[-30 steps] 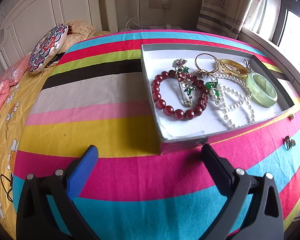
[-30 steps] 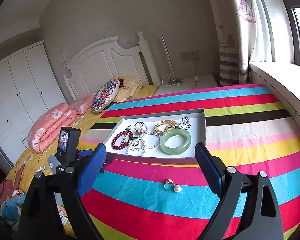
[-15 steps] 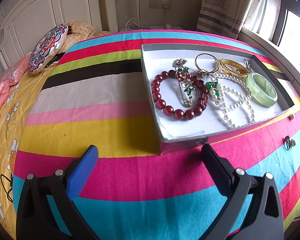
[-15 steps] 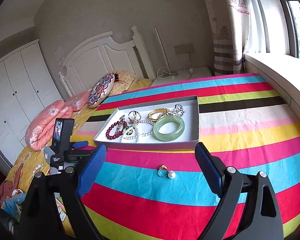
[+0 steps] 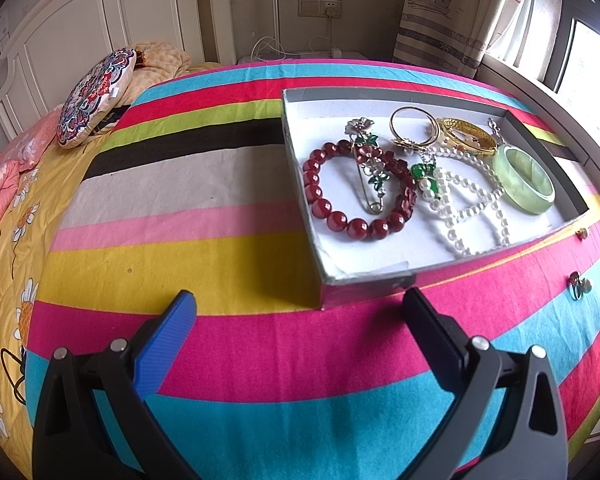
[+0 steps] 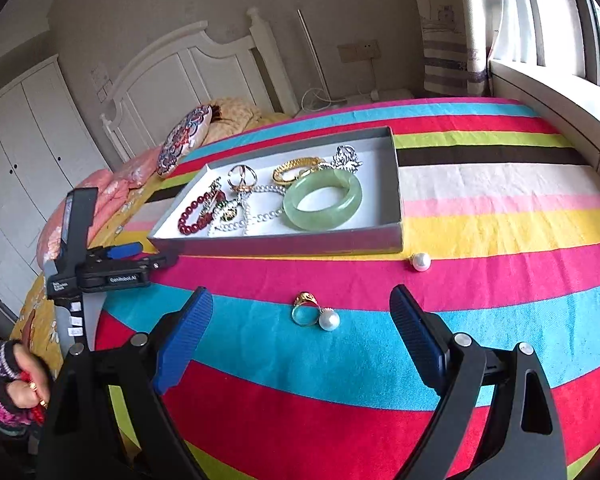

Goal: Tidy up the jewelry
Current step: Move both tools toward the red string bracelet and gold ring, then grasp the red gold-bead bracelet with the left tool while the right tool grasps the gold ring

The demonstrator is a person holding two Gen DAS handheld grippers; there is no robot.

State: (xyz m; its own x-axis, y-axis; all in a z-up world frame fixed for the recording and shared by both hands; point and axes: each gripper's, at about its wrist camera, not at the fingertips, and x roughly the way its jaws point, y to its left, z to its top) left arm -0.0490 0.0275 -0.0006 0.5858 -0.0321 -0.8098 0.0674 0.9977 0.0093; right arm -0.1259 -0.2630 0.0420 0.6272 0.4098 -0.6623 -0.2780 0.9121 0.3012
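Observation:
A shallow grey box (image 5: 364, 282) (image 6: 284, 245) on the striped bedspread holds a red bead bracelet (image 5: 324, 208), a brooch pin (image 5: 370, 168), gold bangles (image 5: 466, 136), a pearl necklace (image 5: 468, 208) and a green jade bangle (image 5: 526, 180) (image 6: 322, 200). On the spread in front of the box lie a gold ring (image 6: 304, 310) with a pearl (image 6: 329, 320) beside it, and a pearl earring (image 6: 421, 261). My right gripper (image 6: 302, 308) is open, low over the ring. My left gripper (image 5: 298, 308) is open and empty near the box's front-left corner; it also shows in the right wrist view (image 6: 140, 254).
The striped spread (image 5: 180, 208) covers a bed with a white headboard (image 6: 180, 72). A patterned round cushion (image 5: 96, 96) and pink bedding lie at the head end. A window ledge (image 6: 560, 96) runs along the right. A wardrobe (image 6: 24, 148) stands at left.
My right gripper has moved forward and down toward the ring and pearl, which now lie between its fingers. My left gripper has not moved.

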